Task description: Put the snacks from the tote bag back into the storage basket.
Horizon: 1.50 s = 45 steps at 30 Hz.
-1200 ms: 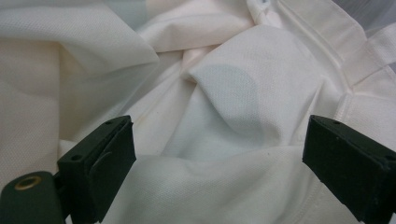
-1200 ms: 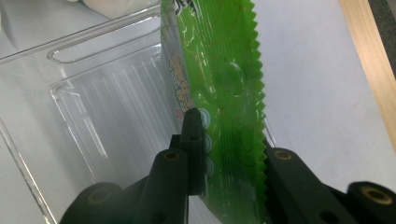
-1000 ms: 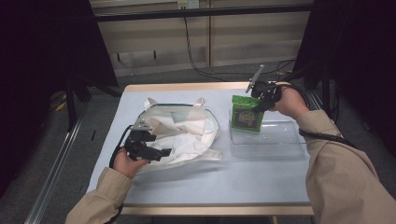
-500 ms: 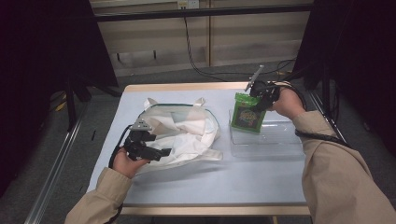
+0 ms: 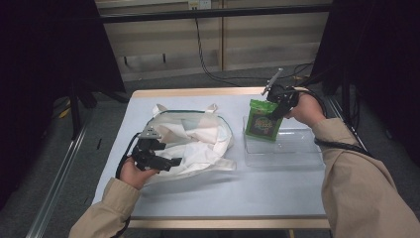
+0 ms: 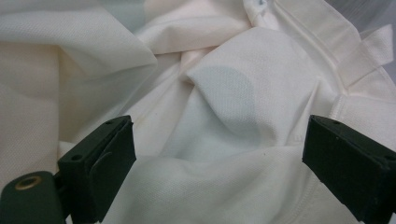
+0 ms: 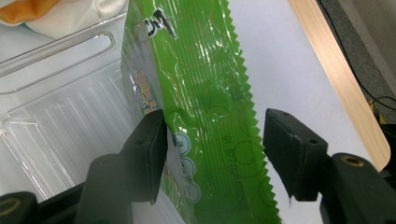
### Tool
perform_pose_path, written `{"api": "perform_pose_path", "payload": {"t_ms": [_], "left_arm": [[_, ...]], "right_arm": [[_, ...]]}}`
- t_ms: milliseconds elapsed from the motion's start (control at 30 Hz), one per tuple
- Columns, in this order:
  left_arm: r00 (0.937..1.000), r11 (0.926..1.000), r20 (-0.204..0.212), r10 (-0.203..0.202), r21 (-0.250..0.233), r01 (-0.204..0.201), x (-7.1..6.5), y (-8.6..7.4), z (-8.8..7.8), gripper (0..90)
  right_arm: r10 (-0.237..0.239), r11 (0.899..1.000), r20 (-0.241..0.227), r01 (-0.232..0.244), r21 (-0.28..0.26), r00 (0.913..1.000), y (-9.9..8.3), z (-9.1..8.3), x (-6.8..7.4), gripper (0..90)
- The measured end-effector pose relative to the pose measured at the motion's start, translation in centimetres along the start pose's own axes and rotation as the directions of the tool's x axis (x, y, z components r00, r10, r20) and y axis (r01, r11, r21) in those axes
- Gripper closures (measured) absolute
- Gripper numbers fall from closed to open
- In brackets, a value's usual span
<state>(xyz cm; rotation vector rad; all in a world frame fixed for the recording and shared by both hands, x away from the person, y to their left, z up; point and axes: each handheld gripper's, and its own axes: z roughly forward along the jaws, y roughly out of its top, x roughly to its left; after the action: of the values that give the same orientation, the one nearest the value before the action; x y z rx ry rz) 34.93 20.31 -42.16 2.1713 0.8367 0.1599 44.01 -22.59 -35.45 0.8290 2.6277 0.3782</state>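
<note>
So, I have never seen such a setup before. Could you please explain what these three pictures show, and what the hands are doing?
A person sits at a table and holds a hand tool with two black jaws in each hand. No robot arm is there.

The high view looks down from above the person. The other two pictures come from small cameras that ride on the tools and look along the jaws.

On the table lie a white cloth bag and a clear plastic tray.

The left gripper rests over the bag with its jaws apart, holding nothing.

The right gripper is at a green snack packet that stands at the tray's far left corner. Its jaws have just been opening: the packet is between them, with a gap at one jaw, so the grip is let go.
</note>
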Motion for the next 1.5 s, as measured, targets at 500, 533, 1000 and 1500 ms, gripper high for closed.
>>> {"api": "perform_pose_path", "payload": {"t_ms": [500,533,1000,1500], "left_arm": [[1.0,1.0,0.006,0.004,0.0,-0.004,-0.1,-0.1,0.2,9.3],[1.0,1.0,0.005,0.004,0.0,-0.004,-0.1,-0.1,0.2,9.2],[1.0,1.0,0.005,0.008,-0.003,-0.008,-0.3,-0.2,0.1,9.2],[1.0,1.0,-0.001,0.005,0.003,-0.005,-0.5,-0.2,-0.3,9.2]], "right_arm": [[0.041,0.999,0.014,-0.041,-0.014,0.999,-0.8,-0.8,-0.4,35.4],[0.035,0.999,0.021,-0.035,-0.011,0.9992,-0.9,-0.8,-0.5,35.4],[0.073,0.997,0.027,-0.072,-0.016,0.997,-1.6,-1.2,-0.8,33.1],[0.11,0.994,0.035,-0.109,-0.021,0.9933,-3.2,-2.3,-0.7,28.3]]}}
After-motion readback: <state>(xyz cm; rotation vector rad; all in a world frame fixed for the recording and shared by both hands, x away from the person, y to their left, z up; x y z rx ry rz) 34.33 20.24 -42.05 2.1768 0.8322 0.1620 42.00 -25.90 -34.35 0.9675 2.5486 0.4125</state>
